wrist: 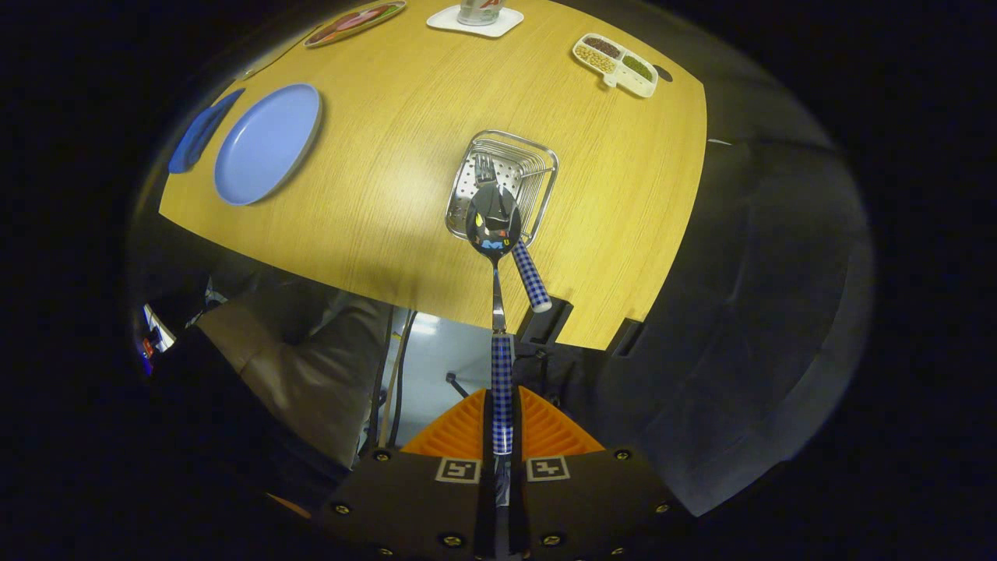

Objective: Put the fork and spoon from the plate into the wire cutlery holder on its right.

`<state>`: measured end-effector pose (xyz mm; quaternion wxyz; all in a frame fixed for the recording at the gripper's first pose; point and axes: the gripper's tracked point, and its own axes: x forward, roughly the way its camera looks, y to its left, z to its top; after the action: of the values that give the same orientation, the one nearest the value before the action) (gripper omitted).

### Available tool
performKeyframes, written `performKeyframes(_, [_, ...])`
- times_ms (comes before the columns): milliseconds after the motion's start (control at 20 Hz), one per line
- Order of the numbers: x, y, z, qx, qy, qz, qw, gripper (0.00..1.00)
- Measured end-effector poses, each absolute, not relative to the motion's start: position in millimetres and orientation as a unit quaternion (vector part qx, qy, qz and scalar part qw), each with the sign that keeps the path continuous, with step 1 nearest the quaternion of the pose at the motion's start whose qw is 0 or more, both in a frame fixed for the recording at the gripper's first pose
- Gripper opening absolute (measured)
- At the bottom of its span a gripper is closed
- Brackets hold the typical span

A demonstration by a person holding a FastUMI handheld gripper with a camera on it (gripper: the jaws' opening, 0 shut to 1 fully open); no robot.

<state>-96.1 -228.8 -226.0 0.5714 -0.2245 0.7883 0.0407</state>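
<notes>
Fork [498,210] stands already in the wire cutlery holder [545,167], handle leaning out toward the near side. Spoon [494,222] hangs bowl-first above it, its handle clamped between the gripper [502,425] fingers. Plate [267,144], far left, lies bare; only the drop remains.

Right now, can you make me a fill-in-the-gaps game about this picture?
1. The gripper is shut on the handle of the ____.
2. The fork already stands in the wire ____.
3. The blue plate is ____.
4. The spoon's bowl hangs above the ____.

Missing words: spoon; holder; empty; holder
</notes>
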Motion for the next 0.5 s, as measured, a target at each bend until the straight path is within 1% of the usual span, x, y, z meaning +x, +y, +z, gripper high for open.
performKeyframes(150, [-84.7, -231.7, -232.0, -0.234, 0.799, 0.037, 0.553, 0.07])
performKeyframes(500, [-63.5, -222.7, -247.0, -0.264, 0.812, 0.051, 0.517, 0.07])
